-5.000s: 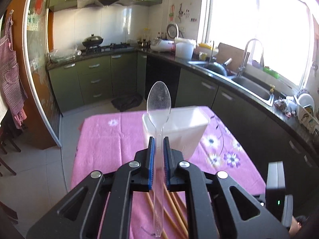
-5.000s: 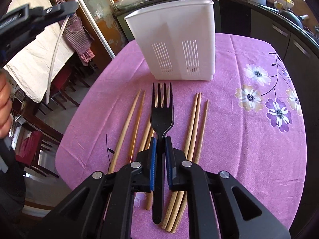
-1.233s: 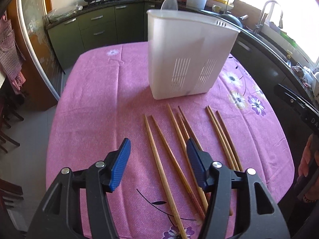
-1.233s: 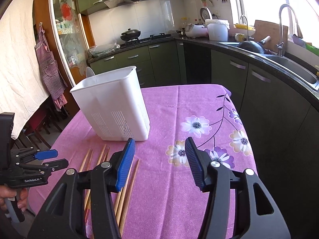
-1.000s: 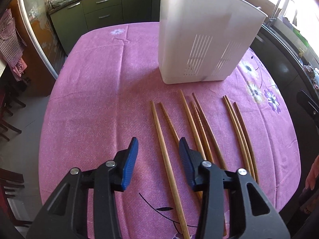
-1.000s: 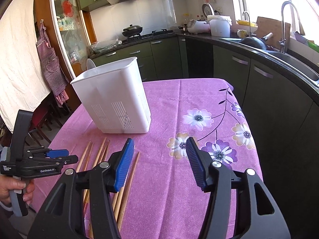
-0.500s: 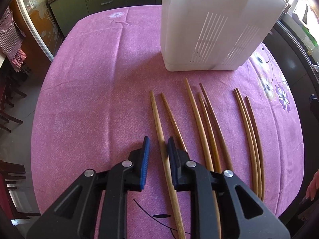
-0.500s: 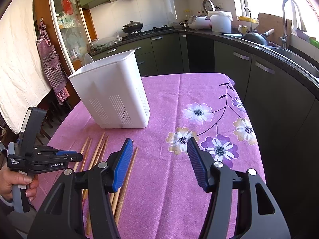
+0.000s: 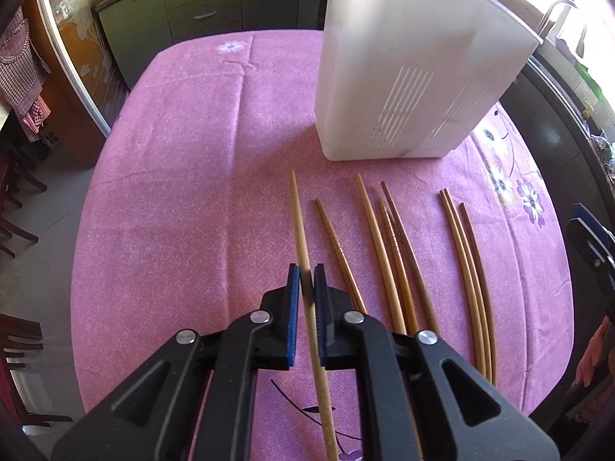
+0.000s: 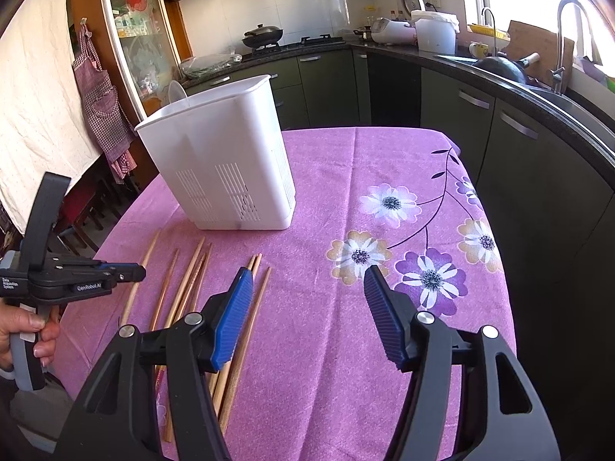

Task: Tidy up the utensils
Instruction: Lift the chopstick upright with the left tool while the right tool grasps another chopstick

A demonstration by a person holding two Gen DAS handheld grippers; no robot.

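My left claw (image 9: 306,280) pinches the leftmost pale wooden chopstick (image 9: 299,223) mid-shaft on the pink tabletop (image 9: 184,176), ready to lift toward the white slotted plastic utensil holder (image 10: 226,169). My right claw (image 10: 307,299) hangs wide open, empty, clear of the others.

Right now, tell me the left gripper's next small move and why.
Probably lift. The left gripper has its pads closed on the leftmost chopstick, which still seems to lie on the tablecloth. Raising it clear would let it go to the white holder. The right gripper is open and holds nothing.
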